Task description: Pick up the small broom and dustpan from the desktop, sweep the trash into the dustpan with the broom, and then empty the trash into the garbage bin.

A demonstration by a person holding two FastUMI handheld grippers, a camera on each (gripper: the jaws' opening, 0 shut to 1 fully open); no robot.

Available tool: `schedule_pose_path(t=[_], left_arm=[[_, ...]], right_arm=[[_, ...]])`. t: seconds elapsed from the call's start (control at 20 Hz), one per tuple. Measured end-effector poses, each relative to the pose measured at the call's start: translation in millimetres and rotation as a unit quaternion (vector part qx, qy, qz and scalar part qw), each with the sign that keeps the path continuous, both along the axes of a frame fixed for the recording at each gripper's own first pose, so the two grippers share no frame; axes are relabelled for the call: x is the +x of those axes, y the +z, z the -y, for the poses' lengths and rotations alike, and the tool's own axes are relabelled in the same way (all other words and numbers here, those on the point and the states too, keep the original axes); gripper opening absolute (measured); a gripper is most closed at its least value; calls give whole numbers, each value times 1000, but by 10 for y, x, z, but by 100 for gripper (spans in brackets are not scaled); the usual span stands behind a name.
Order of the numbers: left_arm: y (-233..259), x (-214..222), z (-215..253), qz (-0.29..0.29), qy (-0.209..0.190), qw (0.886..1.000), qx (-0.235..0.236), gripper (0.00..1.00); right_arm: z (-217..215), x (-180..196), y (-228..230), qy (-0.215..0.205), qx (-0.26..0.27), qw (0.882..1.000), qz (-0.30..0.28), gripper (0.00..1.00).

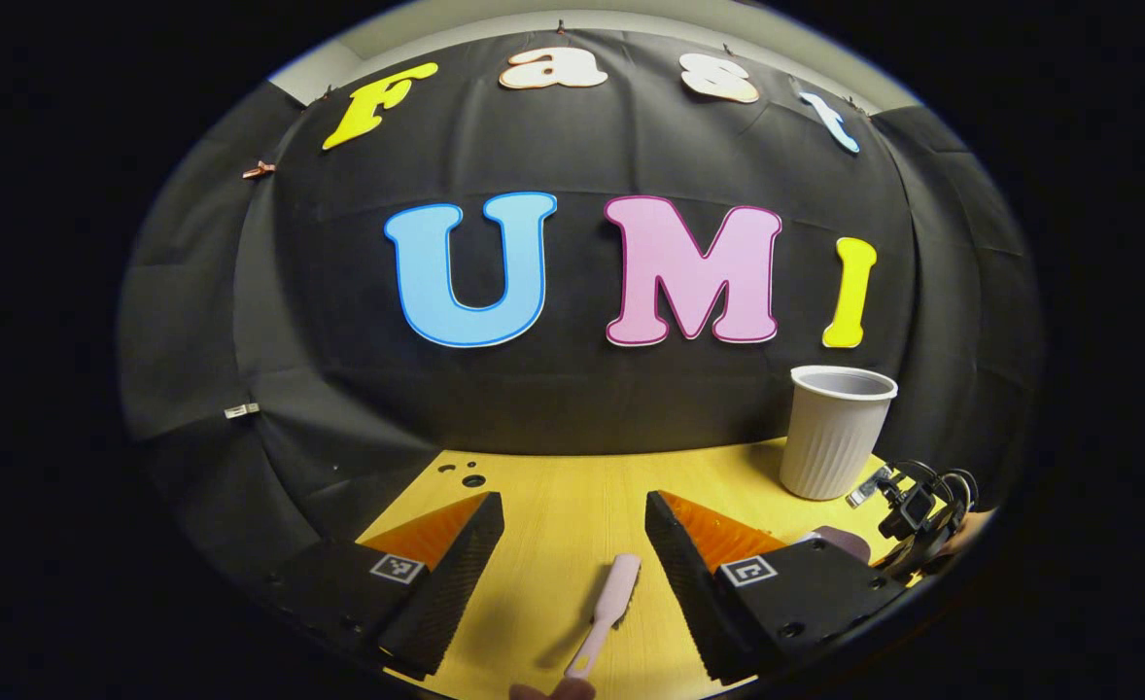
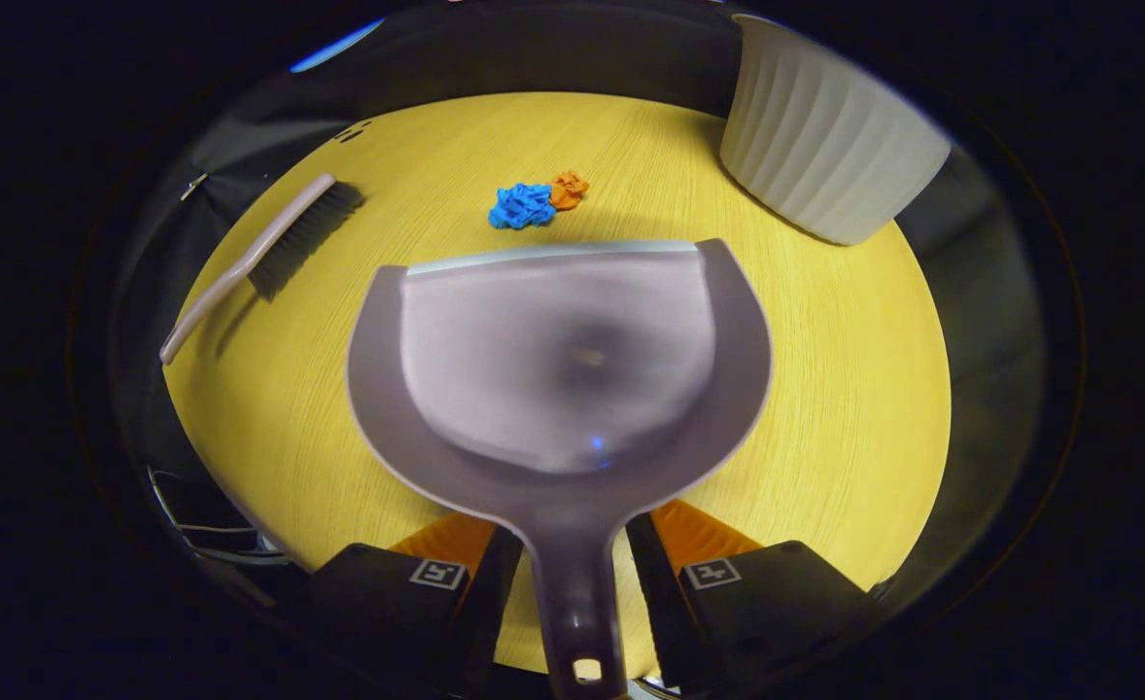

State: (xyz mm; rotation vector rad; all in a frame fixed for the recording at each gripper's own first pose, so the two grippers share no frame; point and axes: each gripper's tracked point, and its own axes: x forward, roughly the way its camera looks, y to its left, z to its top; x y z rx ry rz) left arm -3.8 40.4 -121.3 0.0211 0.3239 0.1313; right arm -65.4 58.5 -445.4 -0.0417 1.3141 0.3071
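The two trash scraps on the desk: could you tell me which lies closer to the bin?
The orange scrap; the blue scrap lies on its far side from the bin.

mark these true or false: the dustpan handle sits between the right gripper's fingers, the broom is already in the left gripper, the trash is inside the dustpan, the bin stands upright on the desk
1. The dustpan handle sits between the right gripper fingers: true.
2. The broom is held by the left gripper: false. Its fingers stand open, and the broom lies on the desk.
3. The trash is inside the dustpan: false. It lies on the desk just beyond the pan's front edge.
4. The bin stands upright on the desk: true.
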Motion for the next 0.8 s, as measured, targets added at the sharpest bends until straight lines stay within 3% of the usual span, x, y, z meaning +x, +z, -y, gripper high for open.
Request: schedule_pose_path(t=[0.05, 0.15, 0.25, 0.3, 0.4, 0.5, 0.55, 0.6, 0.8], left_arm=[[-50, -1, -1, -5, 1, 1000, 1, 95], [-142, -4, 8, -20, 0, 1000, 1, 95], [-265, -17, 14, -40, -5, 999, 1, 95], [-355, -26, 25, -58, -11, 998, 0, 95], [-634, -63, 58, -116, -26, 993, -7, 94], [-970, -126, 48, -183, -28, 983, -14, 94], [-1162, -149, 66, -215, -33, 976, -21, 93], [-1312, -181, 107, -242, -41, 969, -26, 93], [-1844, -263, 185, -331, -84, 940, -20, 93]], right_arm=[[13, 61, 28, -1, 2, 1000, 2, 64], [16, 48, 21, -1, 2, 1000, -2, 41], [-3, 69, 59, 6, 10, 1000, 7, 43], [-8, 81, 77, 12, 13, 1000, 14, 39], [0, 67, 158, 22, 21, 999, 27, 38], [36, 43, 285, 21, 29, 999, 37, 38], [56, 26, 345, 18, 33, 998, 41, 34], [72, 8, 398, 16, 38, 998, 45, 38], [148, -64, 620, -2, 60, 997, 58, 38]])
